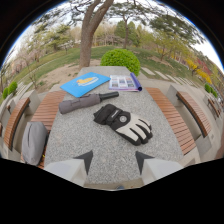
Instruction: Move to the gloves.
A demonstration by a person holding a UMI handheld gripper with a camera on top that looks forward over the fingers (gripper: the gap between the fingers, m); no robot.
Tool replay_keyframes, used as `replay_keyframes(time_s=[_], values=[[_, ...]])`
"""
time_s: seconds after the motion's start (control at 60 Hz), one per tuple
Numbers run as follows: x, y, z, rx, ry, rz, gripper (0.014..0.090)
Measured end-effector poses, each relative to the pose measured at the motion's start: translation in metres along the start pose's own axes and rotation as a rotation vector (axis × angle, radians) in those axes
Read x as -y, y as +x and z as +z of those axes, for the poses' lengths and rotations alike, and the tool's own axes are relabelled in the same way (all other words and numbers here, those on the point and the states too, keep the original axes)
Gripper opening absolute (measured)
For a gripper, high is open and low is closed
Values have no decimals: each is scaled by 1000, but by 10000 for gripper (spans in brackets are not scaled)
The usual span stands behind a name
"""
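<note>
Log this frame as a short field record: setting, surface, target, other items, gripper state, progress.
setting: outdoors, park with trees and a round bush
surface: speckled stone table flanked by wooden benches
target: black-and-white gloves, lying on the table beyond the fingertips
other items: folded grey umbrella, blue folder, open booklet, grey bag on the bench beside the table
gripper: jaws open, nothing between them
progress: gloves not yet reached
</note>
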Motion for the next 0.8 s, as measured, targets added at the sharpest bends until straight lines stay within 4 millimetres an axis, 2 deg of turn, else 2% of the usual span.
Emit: replay_keyframes(time_s=[0.167,0.35,0.483,0.633,0.8], values=[[16,21,48,14,12,-26,845],[31,31,99,28,19,-33,844],[38,33,129,37,19,-45,847],[49,35,151,33,31,-49,848],[53,34,159,38,29,-49,846]])
